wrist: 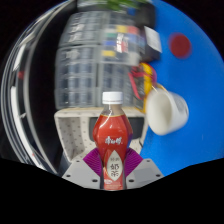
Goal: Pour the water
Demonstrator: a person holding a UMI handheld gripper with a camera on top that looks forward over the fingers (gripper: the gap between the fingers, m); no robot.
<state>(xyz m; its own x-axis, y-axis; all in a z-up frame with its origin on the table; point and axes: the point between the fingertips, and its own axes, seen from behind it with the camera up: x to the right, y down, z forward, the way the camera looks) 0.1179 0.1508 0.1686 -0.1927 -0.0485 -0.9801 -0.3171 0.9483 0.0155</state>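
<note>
The bottle (111, 140) stands upright in the lower centre of the frame, its long axis vertical, white cap on top and red label facing the camera. The tongs (112, 166) are clamped on its lower body, a purple pad (94, 161) pressing at each side. Just right of the bottle, a white cup (166, 109) lies tilted, its mouth facing right. It rests on a blue desk (190, 75) filling the right side. Upper left, shelving (95, 55) holds cluttered, indistinct items.
</note>
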